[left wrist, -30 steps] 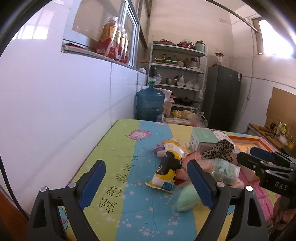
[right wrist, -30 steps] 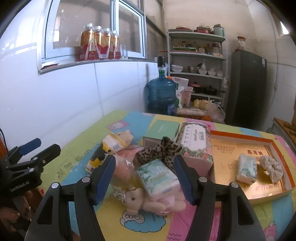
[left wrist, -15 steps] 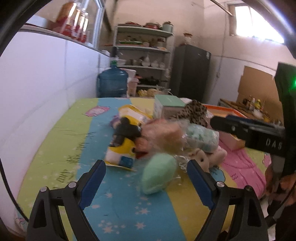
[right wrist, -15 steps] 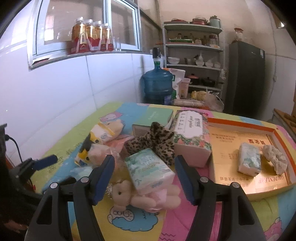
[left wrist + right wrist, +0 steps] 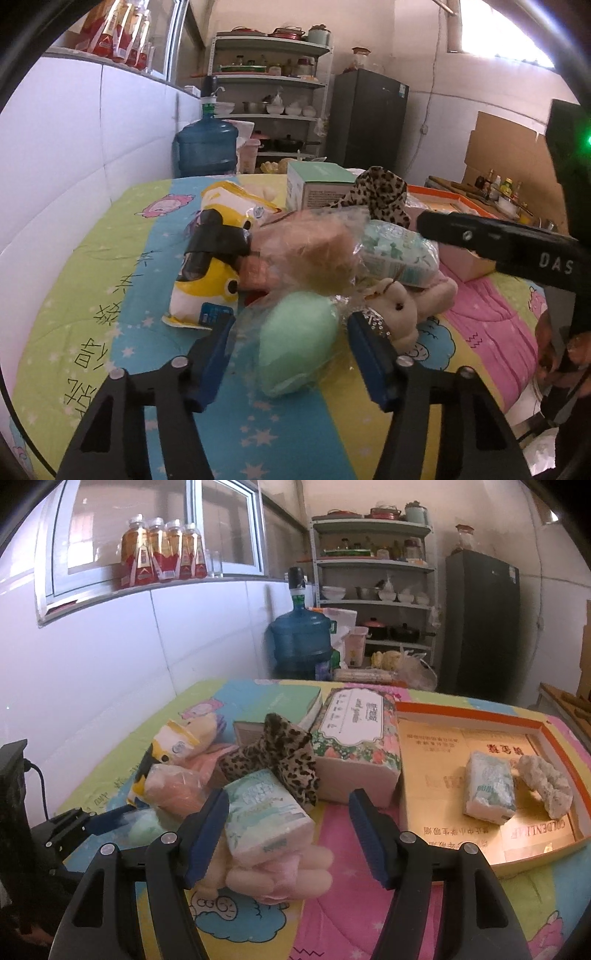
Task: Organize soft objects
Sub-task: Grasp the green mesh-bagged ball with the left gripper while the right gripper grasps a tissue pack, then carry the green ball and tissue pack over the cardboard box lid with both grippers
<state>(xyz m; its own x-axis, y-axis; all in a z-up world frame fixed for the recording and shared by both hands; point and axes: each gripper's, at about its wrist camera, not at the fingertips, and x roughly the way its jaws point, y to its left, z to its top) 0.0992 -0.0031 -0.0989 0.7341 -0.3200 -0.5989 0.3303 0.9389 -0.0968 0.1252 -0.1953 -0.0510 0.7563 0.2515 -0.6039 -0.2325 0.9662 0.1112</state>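
Both grippers low over the soft pile on the cartoon-print quilt (image 5: pixel 110 295), neither clamped.

Left gripper (image 5: pixel 291 321) at 6 o'clock in its own view, jaws just closed partway around the mint-green soft pad in clear plastic wrap (image 5: pixel 295 347); blue pads just beside the wrap, no clear press on it. Right gripper (image 5: pixel 289 795) at 6 o'clock in its view, jaws apart, straddling the white-and-green patterned soft tissue pack (image 5: pixel 266 812), gaps on both sides. Pack resting on a cream plush toy (image 5: pixel 280 875), with leopard-print fabric (image 5: pixel 284 753) touching it at 12 o'clock. Orange-rimmed flat cardboard tray (image 5: pixel 461 712) at 3 o'clock, holding a second tissue pack (image 5: pixel 487 790) and an off-white fuzzy scrunchie (image 5: pixel 543 786) side by side.
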